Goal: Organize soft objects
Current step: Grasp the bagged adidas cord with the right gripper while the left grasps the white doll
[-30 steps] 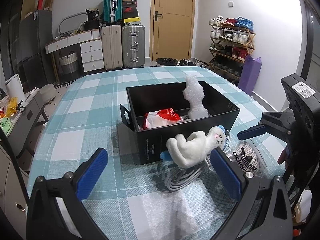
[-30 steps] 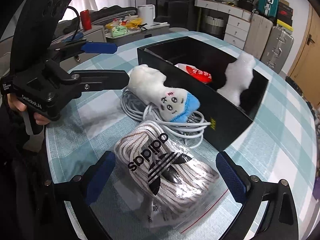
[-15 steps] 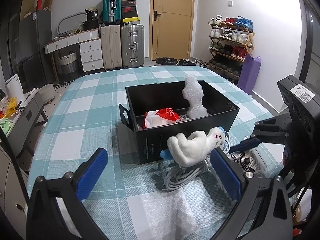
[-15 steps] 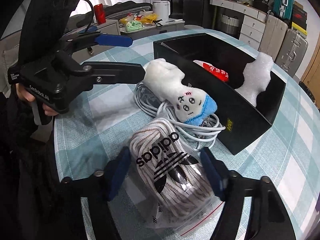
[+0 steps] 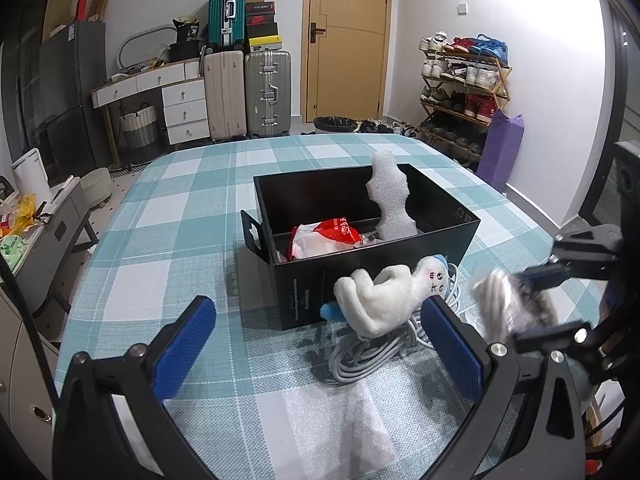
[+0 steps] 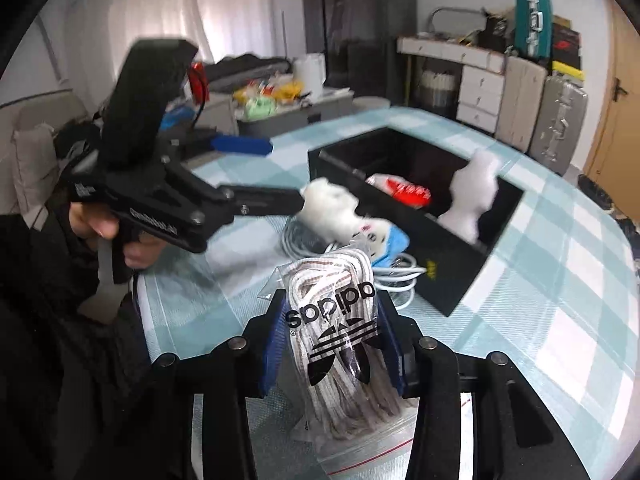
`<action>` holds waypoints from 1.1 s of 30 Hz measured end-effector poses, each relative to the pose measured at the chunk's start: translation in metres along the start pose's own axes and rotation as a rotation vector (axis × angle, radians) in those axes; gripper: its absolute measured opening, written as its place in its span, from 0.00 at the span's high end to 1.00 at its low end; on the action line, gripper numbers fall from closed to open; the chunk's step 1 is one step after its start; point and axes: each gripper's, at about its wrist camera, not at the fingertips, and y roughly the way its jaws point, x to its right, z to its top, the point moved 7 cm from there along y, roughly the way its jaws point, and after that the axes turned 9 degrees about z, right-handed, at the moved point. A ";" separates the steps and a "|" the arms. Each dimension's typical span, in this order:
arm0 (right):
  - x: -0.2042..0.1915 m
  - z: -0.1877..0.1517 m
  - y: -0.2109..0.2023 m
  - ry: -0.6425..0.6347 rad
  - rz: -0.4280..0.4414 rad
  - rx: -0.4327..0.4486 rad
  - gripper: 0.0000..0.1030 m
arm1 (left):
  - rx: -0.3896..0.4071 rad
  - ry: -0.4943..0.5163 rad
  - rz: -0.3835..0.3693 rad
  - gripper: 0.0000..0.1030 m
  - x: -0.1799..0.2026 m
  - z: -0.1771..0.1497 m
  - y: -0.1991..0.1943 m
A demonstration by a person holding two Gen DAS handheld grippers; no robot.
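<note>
My right gripper (image 6: 332,344) is shut on a clear Adidas bag of laces (image 6: 340,336) and holds it lifted off the table; the bag shows blurred in the left wrist view (image 5: 508,300). A white plush toy (image 5: 384,296) lies on a coil of white cable (image 5: 372,348) in front of a black box (image 5: 360,276). The box holds a red-and-white packet (image 5: 324,236) and a white foam piece (image 5: 390,204). My left gripper (image 5: 320,344) is open and empty, low over the table in front of the plush.
A sheet of white foam wrap (image 5: 340,420) lies on the checked tablecloth (image 5: 160,248) below my left gripper. The table's right edge is close to the right gripper. Suitcases (image 5: 244,92), drawers and a shoe rack (image 5: 464,88) stand behind the table.
My right gripper closed on the Adidas bag and lifted it off the table. The left gripper has hardly moved.
</note>
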 end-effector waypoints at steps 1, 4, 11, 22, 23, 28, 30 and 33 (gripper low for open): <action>0.001 0.000 -0.006 0.009 -0.010 0.018 0.59 | 0.001 0.000 0.003 0.00 0.000 0.000 0.000; 0.006 0.003 -0.020 0.035 -0.038 0.076 0.59 | -0.004 -0.004 0.000 0.00 0.001 0.000 0.001; 0.021 0.008 -0.039 0.096 -0.098 0.166 0.59 | -0.002 0.003 0.025 0.00 0.002 0.000 0.004; 0.031 0.010 -0.049 0.146 -0.145 0.197 0.59 | -0.029 0.048 0.018 0.00 0.021 -0.003 0.016; 0.031 0.011 -0.049 0.148 -0.146 0.196 0.59 | -0.034 0.053 0.017 0.02 0.023 -0.004 0.018; 0.032 0.012 -0.046 0.150 -0.154 0.188 0.59 | -0.056 0.083 -0.001 0.07 0.032 -0.007 0.022; 0.032 0.012 -0.045 0.153 -0.153 0.187 0.59 | -0.068 0.084 -0.009 0.12 0.034 -0.007 0.024; 0.032 0.012 -0.043 0.156 -0.153 0.183 0.59 | -0.084 0.086 -0.025 0.22 0.036 -0.009 0.027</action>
